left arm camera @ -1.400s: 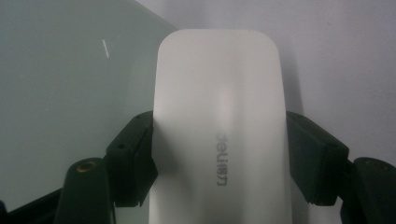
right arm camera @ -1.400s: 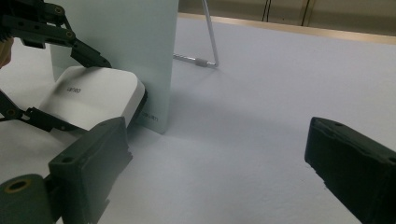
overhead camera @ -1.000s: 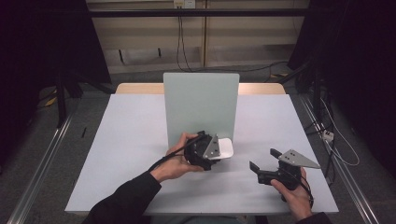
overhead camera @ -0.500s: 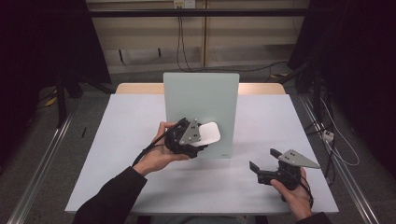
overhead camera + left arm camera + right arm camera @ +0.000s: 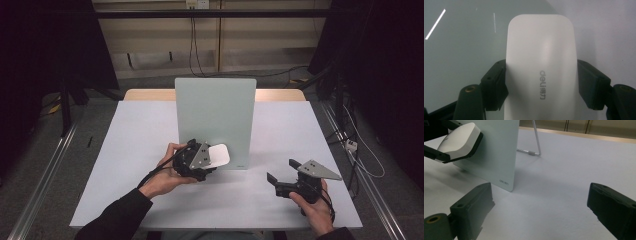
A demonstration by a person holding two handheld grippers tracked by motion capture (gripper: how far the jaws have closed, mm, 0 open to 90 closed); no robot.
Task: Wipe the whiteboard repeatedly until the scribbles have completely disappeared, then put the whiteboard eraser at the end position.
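A white block-shaped eraser (image 5: 220, 155) with grey "deli" lettering (image 5: 541, 67) sits between the black jaws of my left gripper (image 5: 215, 160), which is shut on its two long sides. It is held in front of the lower face of a pale green upright board (image 5: 215, 115). In the right gripper view the eraser (image 5: 457, 140) lies close against the board (image 5: 496, 152); whether they touch I cannot tell. My right gripper (image 5: 282, 172) rests near the table's front right, open, with nothing between its jaws (image 5: 541, 205).
The board leans on a thin wire stand (image 5: 536, 142) behind it, at the middle of a white table (image 5: 125, 150). A bare wooden strip (image 5: 280, 94) runs along the far edge. Dark floor, rails and cables surround the table.
My left gripper has carried the eraser leftward across the board's front, first a little higher, then lower again. The right gripper has stayed put.
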